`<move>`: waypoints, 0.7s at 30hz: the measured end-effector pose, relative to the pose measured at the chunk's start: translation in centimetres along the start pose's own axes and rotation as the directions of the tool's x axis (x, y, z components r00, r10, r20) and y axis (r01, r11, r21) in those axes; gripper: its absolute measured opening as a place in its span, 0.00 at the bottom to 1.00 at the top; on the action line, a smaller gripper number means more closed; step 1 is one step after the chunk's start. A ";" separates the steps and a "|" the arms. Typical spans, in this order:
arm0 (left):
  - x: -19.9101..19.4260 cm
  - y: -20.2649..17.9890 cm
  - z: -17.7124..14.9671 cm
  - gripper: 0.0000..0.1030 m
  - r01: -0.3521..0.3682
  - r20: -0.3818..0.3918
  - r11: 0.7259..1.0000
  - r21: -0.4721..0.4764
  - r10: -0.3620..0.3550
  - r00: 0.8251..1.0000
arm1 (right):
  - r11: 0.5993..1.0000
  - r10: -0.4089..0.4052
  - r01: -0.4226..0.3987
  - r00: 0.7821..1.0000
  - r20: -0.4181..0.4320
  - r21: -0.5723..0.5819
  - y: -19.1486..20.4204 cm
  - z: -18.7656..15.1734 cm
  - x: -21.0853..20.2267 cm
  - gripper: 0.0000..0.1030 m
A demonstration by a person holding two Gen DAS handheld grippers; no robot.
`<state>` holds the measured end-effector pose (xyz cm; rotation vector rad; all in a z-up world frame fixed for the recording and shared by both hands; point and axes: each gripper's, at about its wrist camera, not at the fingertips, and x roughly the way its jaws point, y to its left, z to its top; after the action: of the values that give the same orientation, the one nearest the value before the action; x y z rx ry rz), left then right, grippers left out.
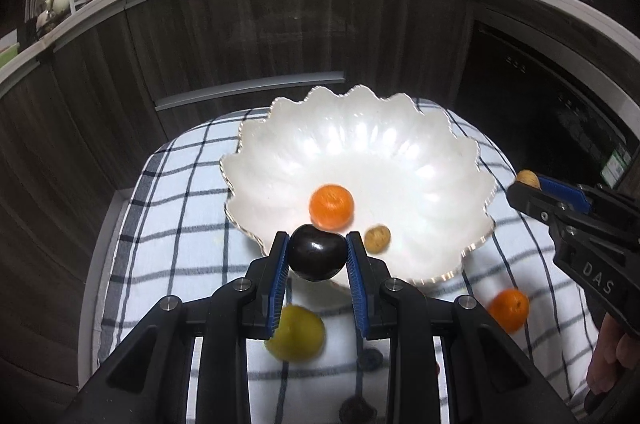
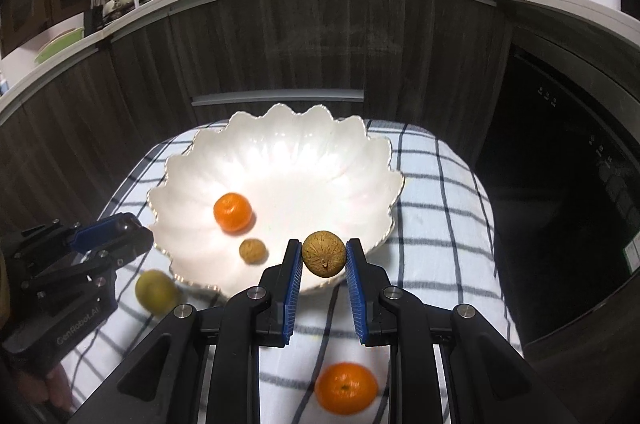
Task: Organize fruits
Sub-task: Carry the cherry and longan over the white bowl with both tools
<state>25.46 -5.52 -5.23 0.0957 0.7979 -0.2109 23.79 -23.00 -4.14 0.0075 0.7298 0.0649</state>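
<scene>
A white scalloped bowl [image 1: 420,160] [image 2: 304,152] sits on a checked cloth. In it lie an orange [image 1: 331,206] [image 2: 232,212] and a small brown fruit [image 1: 377,237] [image 2: 253,251]. My left gripper [image 1: 317,254] is shut on a dark plum [image 1: 317,257], held over the bowl's near rim. My right gripper [image 2: 323,255] is shut on a brown round fruit [image 2: 323,253], also over the near rim; it shows at the right of the left wrist view [image 1: 528,179]. On the cloth lie a yellow-green fruit [image 1: 296,334] [image 2: 156,291] and a second orange [image 1: 509,309] [image 2: 346,388].
The checked cloth [image 1: 168,224] [image 2: 440,208] covers a small table in front of dark cabinets [image 1: 240,36]. A dark oven front [image 2: 568,192] stands to the right. A small dark fruit [image 1: 358,412] lies near under the left gripper.
</scene>
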 end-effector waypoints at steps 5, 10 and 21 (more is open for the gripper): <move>0.6 0.9 1.7 0.28 -0.021 0.016 1.000 -0.017 0.021 1.000 | 1.000 -0.014 0.014 1.000 0.006 0.003 -0.1 1.4 0.8 0.23; 1.8 1.6 3.1 0.28 -0.034 0.017 0.999 -0.021 0.034 0.999 | 0.999 -0.027 0.027 1.000 -0.008 0.018 -0.3 2.4 2.1 0.23; 4.6 2.5 4.7 0.28 -0.031 -0.021 0.999 -0.025 0.030 0.999 | 0.997 -0.061 0.063 0.997 -0.043 0.039 -1.2 4.4 5.2 0.23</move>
<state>32.48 -4.56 -5.25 0.0866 0.8191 -0.1714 30.67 -23.77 -4.33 0.0220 0.7725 -0.0087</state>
